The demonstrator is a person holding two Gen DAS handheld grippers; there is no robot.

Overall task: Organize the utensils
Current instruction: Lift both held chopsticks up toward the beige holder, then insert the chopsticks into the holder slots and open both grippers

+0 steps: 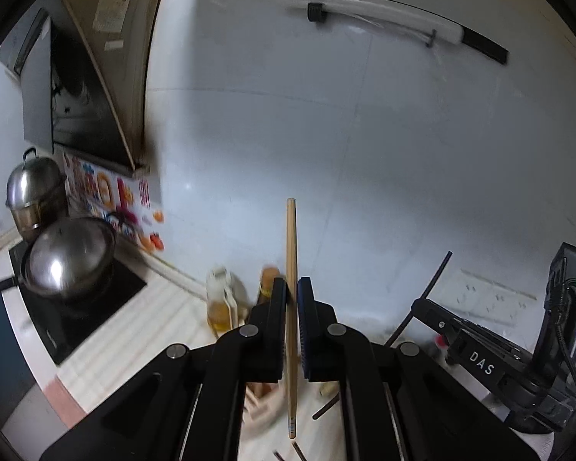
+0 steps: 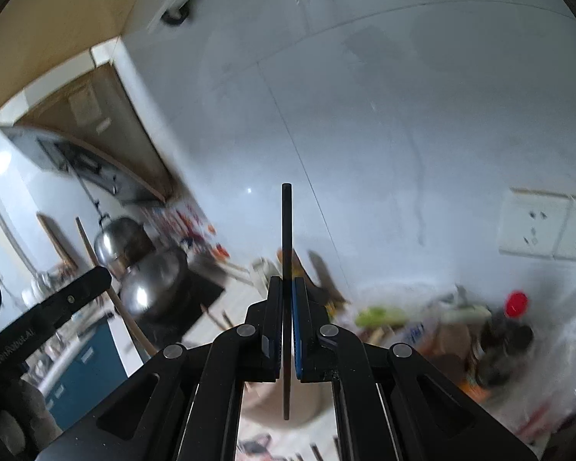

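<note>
Left claw (image 1: 292, 288) clamped on an upright wooden chopstick (image 1: 291, 238); right claw (image 2: 287, 286) clamped on a black chopstick (image 2: 286, 223); blurred lidded pots (image 1: 67, 257) behind on the counter (image 1: 165, 330)

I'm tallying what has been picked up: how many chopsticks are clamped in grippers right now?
2. A light wooden chopstick stands in the left gripper; a black chopstick stands in the right gripper. More dark sticks lie blurred on the counter below.
</note>
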